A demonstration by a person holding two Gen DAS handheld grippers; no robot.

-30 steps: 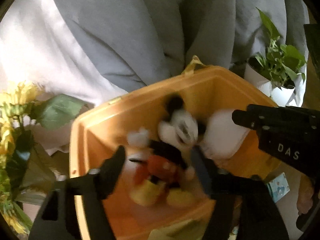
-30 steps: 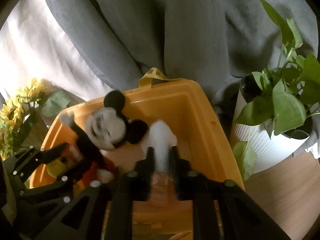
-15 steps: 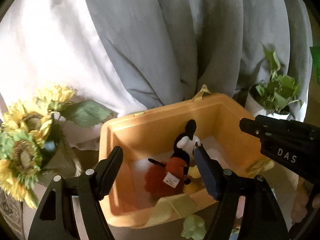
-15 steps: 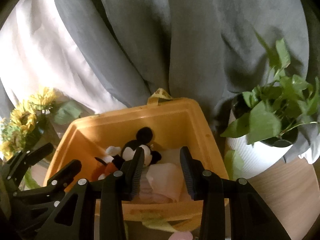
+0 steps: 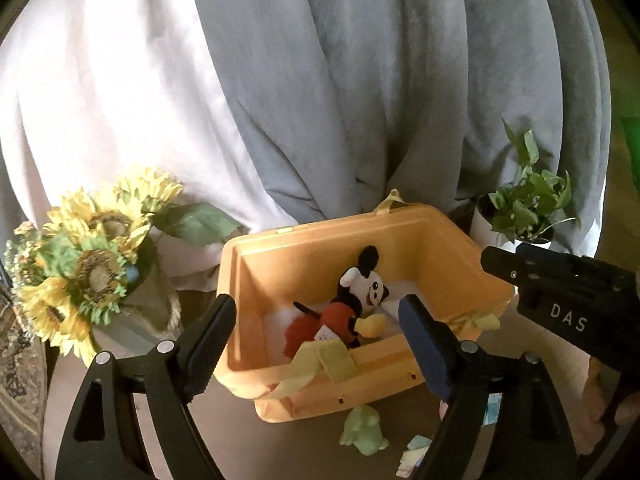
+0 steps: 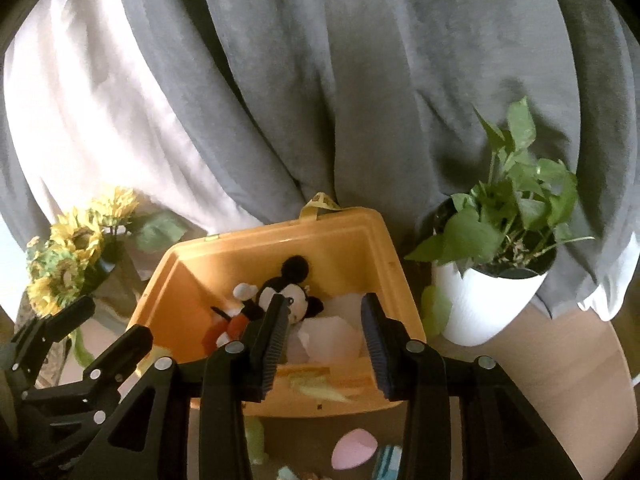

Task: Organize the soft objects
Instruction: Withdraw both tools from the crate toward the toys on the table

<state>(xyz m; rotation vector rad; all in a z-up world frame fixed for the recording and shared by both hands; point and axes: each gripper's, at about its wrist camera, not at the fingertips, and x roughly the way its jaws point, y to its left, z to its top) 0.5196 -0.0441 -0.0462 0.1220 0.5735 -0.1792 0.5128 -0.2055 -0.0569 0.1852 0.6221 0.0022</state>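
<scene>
An orange bin (image 5: 436, 240) (image 6: 352, 232) stands against the curtain. A Mickey Mouse plush (image 5: 356, 296) (image 6: 280, 296) lies inside it, next to a pale pink soft object (image 6: 332, 336). My left gripper (image 5: 316, 344) is open and empty, above and in front of the bin. My right gripper (image 6: 324, 340) is open and empty, also in front of the bin. A light green soft toy (image 5: 364, 426) and a pink soft piece (image 6: 354, 446) lie on the floor before the bin. Yellow-green cloth (image 5: 320, 364) hangs over the bin's near rim.
A sunflower bouquet (image 5: 88, 256) (image 6: 68, 264) stands left of the bin. A potted green plant in a white pot (image 6: 496, 284) (image 5: 524, 208) stands to its right. Grey and white curtains (image 5: 320, 80) hang behind. Small cards (image 5: 412, 456) lie on the floor.
Both grippers pulled back and up from the bin. The left let go of the Mickey plush and the right let go of the pink object; both now lie in the bin.
</scene>
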